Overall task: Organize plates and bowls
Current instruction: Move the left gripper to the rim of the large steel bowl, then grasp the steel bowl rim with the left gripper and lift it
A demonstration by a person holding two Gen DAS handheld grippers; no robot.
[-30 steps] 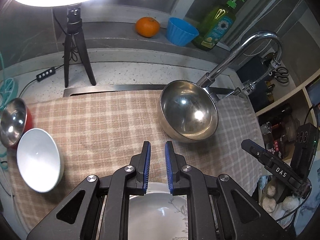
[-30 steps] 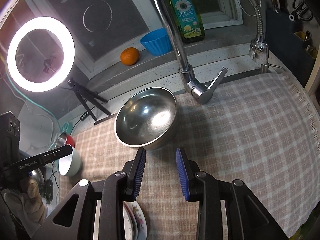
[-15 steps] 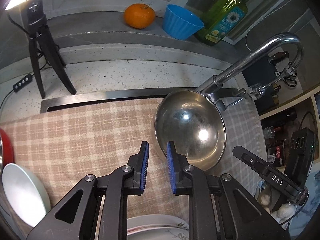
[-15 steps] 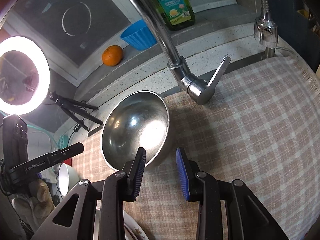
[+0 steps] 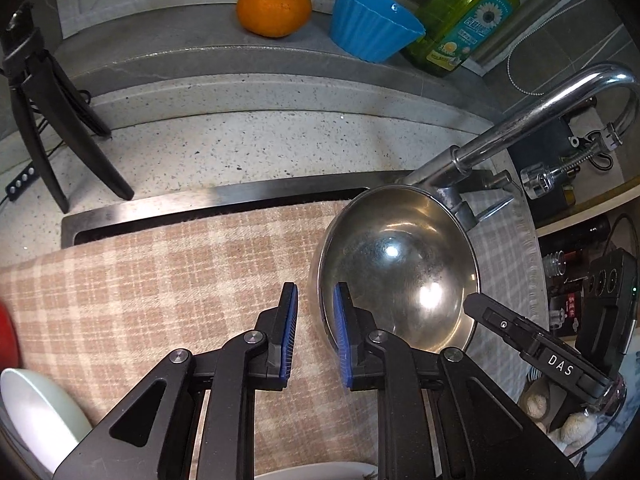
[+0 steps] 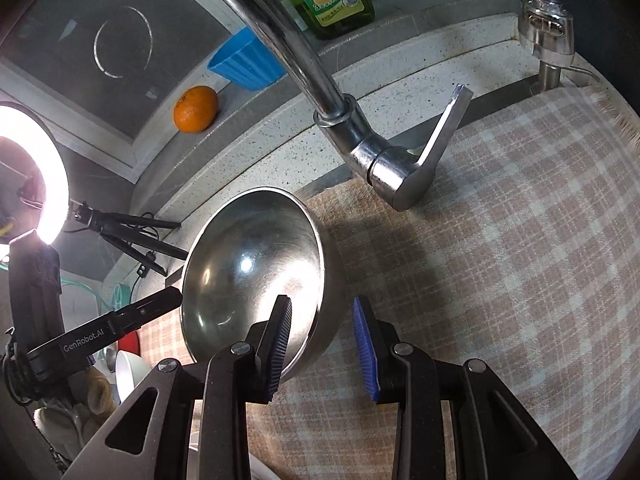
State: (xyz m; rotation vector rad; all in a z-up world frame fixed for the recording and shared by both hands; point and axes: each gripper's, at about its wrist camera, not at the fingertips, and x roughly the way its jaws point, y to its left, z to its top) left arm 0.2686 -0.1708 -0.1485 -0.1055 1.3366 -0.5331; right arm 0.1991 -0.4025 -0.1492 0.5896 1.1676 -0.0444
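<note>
Both claws have come down to the steel bowl [image 5: 396, 280] on the checked cloth [image 5: 160, 280]: left claw [image 5: 314, 304] and right claw [image 6: 320, 320] now straddle opposite rims, slightly open, gripping nothing. We judge lifting comes next.

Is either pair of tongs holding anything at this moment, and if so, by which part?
Nothing is held. Both the left tongs and right tongs straddle opposite rims of the round stainless steel bowl on the checked cloth, pads not yet pressing it.
</note>
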